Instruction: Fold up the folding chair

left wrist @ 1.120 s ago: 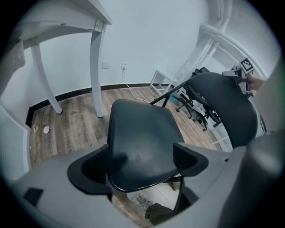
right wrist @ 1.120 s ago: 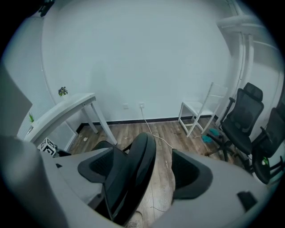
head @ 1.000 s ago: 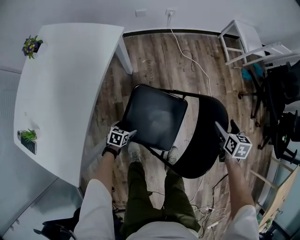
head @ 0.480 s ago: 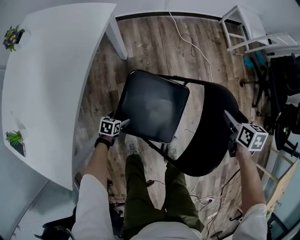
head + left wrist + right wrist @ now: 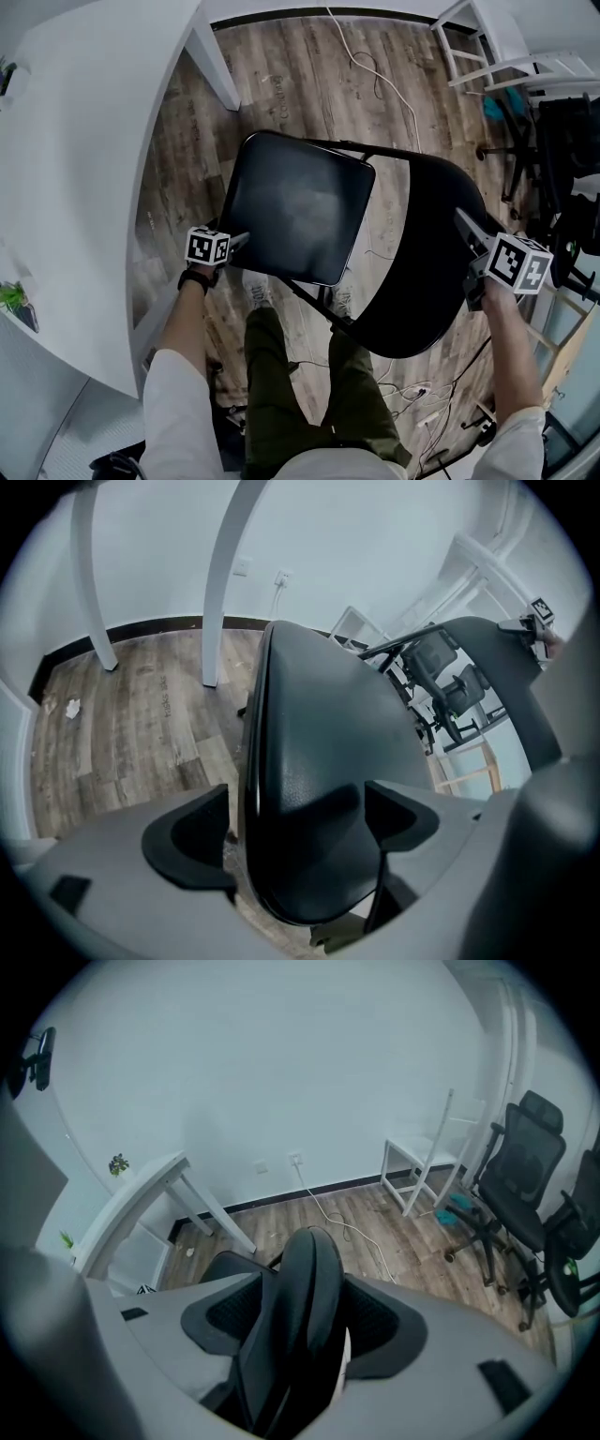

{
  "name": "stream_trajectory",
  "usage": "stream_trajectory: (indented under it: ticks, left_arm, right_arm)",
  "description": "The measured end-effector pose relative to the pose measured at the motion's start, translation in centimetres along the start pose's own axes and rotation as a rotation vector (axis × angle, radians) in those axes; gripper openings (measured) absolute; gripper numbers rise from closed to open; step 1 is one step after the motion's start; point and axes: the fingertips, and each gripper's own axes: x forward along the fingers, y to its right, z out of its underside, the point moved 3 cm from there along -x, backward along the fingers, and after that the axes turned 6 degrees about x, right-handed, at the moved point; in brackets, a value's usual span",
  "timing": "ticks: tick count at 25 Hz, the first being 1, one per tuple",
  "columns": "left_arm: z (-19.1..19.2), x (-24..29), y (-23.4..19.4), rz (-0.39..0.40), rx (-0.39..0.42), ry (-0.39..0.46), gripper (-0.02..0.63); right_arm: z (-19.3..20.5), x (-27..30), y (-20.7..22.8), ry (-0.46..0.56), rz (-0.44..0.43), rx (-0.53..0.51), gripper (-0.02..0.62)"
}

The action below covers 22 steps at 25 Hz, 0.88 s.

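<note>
Both grippers are on the black folding chair (image 5: 300, 211), one at each side of it. At the left, the left gripper (image 5: 239, 239) straddles the near left rim of the seat (image 5: 319, 752) with its jaws parted. One pad lies against the padded top, and a sliver of floor shows between the other pad and the rim, so it does not squeeze the seat. At the right, the right gripper (image 5: 464, 223) has the curved chair back (image 5: 422, 272) between its jaws. They have just been closing, and both pads now sit tight against the two faces of the panel at its upper right edge. The chair is not yet folded: its seat spreads out flat from the back, with the thin black frame tube (image 5: 394, 148) running between them at the far side. It stands on the wooden floor (image 5: 300, 84), right in front of the person's legs in olive trousers (image 5: 281, 375), and a shoe (image 5: 255, 292) shows just under the seat's near edge. A white table (image 5: 84, 141) fills the left side, with one of its legs (image 5: 214, 66) near the chair's far left corner. A white cable (image 5: 375, 70) trails across the boards beyond the chair. Black office chairs (image 5: 562, 141) stand along the right edge, with a white stool frame (image 5: 478, 42) at the top right.
</note>
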Motion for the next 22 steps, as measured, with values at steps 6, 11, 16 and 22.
stream_trajectory:
  ticks: [6,11,16,22]
  left_arm:
    - [-0.3,1.9,-0.8,0.107,-0.006,-0.031,0.456]
    - [-0.2,2.6,-0.8,0.305,-0.110,-0.005,0.456]
    - [0.0,4.0,-1.0,0.466,-0.195,0.011,0.456]
    - [0.2,4.6,-0.5,0.607,-0.225,-0.041,0.433]
  right_arm:
    - [-0.2,0.5,0.1,-0.015,0.003,0.045,0.212]
    - [-0.2,0.4,0.1,-0.018,-0.009,0.066,0.202]
    - [-0.1,0.7,0.2,-0.021,-0.024,0.085,0.195]
    - [0.3,0.7,0.5,-0.039,-0.037,0.138,0.179]
